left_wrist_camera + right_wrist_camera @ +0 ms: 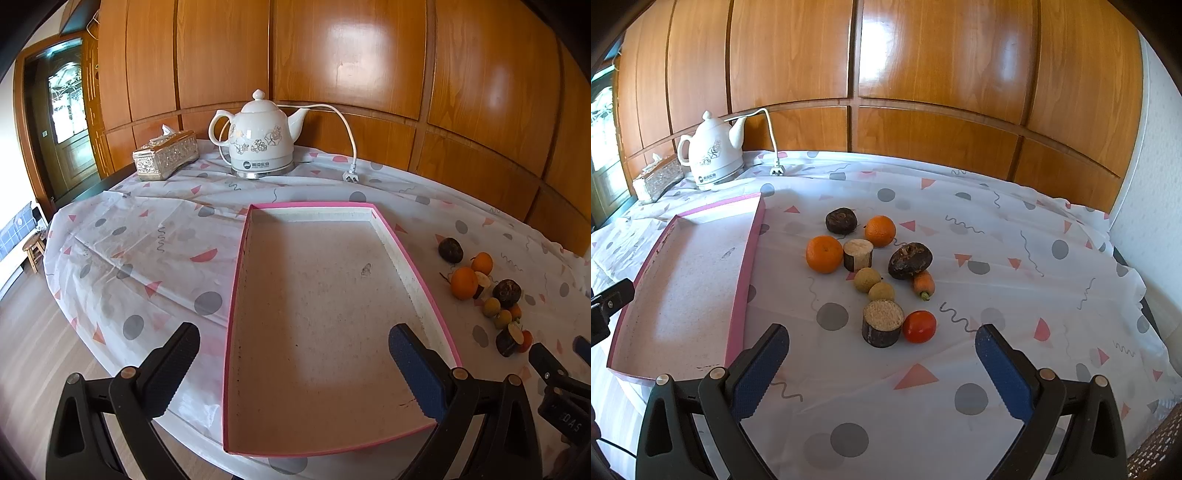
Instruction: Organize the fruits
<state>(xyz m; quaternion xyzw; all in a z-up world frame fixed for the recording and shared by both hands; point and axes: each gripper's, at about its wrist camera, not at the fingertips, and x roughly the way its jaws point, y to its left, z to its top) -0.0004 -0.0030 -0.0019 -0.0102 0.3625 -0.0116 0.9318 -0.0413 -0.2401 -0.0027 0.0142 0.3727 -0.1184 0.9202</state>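
A shallow pink-rimmed tray [417, 269] [753, 236] lies empty on the table. To its right lies a cluster of produce: two oranges [824, 254] [880, 230], two dark round fruits [841, 220] [909, 260], two cut cane pieces [857, 254] [882, 323], two small tan longans [867, 279], a small carrot [924, 285] and a red tomato [919, 326]. The cluster also shows in the left wrist view [480, 288]. My left gripper [291, 373] is open and empty over the tray's near end. My right gripper [881, 373] is open and empty, just short of the near cane piece and tomato.
A white ceramic kettle [258, 140] with a cord and plug [352, 177] and a tissue box [166, 155] stand at the back by the wooden wall. The patterned tablecloth [997, 295] covers the table; its left edge [62, 295] drops to the floor.
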